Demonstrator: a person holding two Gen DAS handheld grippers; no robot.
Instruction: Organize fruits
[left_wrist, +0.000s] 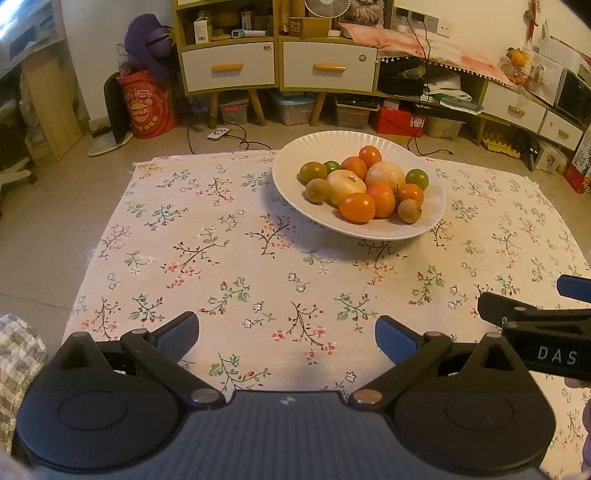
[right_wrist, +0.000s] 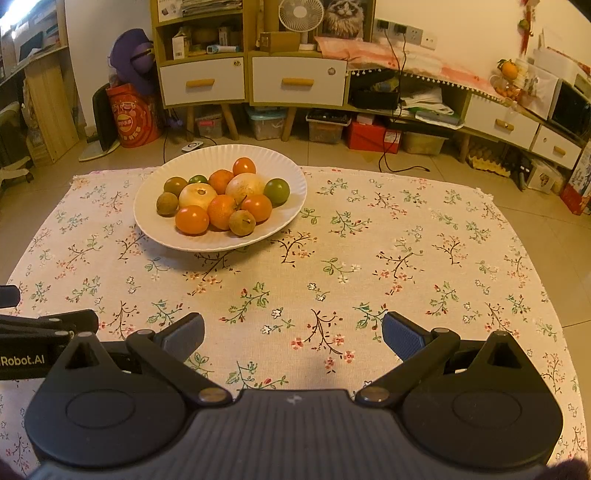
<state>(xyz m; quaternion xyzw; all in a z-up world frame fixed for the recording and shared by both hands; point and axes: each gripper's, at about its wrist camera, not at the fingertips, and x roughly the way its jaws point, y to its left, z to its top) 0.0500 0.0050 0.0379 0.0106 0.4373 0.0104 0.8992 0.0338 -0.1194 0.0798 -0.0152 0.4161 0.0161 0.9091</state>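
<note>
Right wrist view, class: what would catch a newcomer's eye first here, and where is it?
The white plate heaped with fruit, at the far left of the flowered cloth. Two pale onions sit amid the oranges. Nearest the camera, the right gripper hangs open over bare cloth, holding nothing.

A tiled floor (right_wrist: 480, 173) is spreading around a flowered cloth (right_wrist: 332, 280) lying at the centre. At twelve o'clock a wooden cabinet (right_wrist: 251, 77) with two white drawers is standing against a pale wall (right_wrist: 461, 22), a small fan (right_wrist: 301, 14) sitting on top. At ten o'clock a red drum (right_wrist: 133, 116) is resting beside it. Toward two o'clock a low shelf unit (right_wrist: 498, 123) is running along the wall, with storage boxes (right_wrist: 266, 123) tucked underneath. Warm indoor light is tinting everything.
</note>
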